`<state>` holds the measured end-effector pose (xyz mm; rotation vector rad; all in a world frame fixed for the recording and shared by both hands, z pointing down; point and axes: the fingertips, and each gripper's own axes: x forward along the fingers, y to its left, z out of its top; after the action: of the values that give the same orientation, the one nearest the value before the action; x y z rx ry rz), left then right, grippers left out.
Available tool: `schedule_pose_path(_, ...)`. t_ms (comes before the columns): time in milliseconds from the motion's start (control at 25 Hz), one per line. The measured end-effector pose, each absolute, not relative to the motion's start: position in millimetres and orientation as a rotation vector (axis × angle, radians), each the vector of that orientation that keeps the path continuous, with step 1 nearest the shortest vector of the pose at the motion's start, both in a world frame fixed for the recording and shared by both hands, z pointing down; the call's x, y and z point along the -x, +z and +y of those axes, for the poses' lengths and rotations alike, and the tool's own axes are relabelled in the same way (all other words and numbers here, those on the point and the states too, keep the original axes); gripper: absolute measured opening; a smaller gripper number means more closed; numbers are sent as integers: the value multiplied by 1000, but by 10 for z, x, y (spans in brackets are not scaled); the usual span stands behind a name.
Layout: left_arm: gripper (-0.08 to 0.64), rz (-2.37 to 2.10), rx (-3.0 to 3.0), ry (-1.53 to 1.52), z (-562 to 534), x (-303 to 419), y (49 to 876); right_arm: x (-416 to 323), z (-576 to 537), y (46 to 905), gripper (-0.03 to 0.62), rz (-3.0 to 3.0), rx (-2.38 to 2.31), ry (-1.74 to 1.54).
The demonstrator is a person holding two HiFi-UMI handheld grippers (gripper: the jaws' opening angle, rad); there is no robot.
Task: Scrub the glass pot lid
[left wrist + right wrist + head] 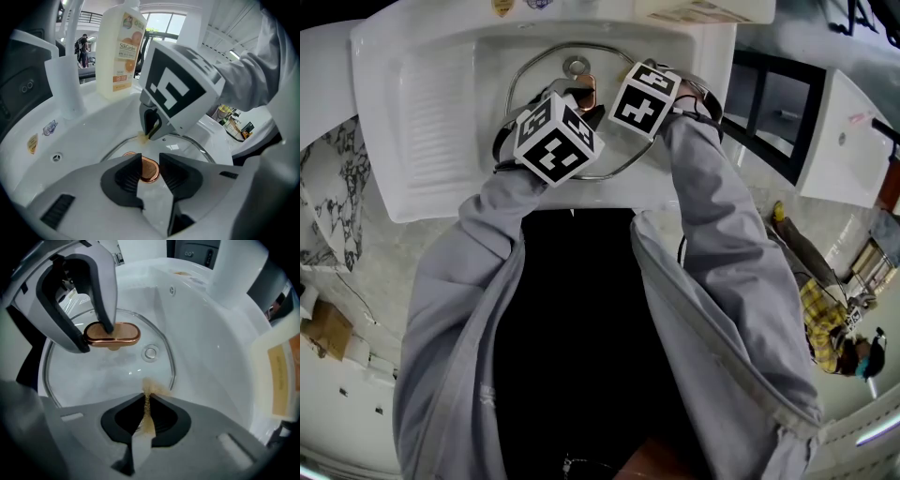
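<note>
The scrubbing step is about to begin. The glass pot lid [112, 369] lies flat in the sink [422, 112], directly below both tools. The left tool [150, 165] slants down onto the lid's middle, its jaws clamped across the narrow width of the copper handle [123, 333], one jaw on each side. By my reading this pins the lid so it cannot slide on the wet basin.

The right tool [146, 404] points straight down just beside the left one, its jaws pressed together on a thin tan scrub pad [149, 390]. The pad sticks out past the jaw tips. Its free edge sits at the glass, close to the metal rim on the side away from the left tool. Whether it presses on the glass or only brushes it, I cannot tell.

The next move calls for pressing the pad firmly onto the glass and stroking it across the surface. The right tool should work around the handle and the left tool's jaws, while the left tool holds its clamp steady. The pad is thin, so too steep an angle could let the hard jaw tips scrape the glass. A soap bottle [123, 47] stands on the sink's ledge beyond both tools.
</note>
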<state>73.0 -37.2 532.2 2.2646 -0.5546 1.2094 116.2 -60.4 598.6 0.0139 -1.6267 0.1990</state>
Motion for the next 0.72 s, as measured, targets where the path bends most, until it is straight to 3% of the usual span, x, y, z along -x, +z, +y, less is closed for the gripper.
schedule_pose_path(720, 109, -610, -2298, 1280, -251, -517, 5156, -1016, 776, 5171, 31, -1724, -21, 363)
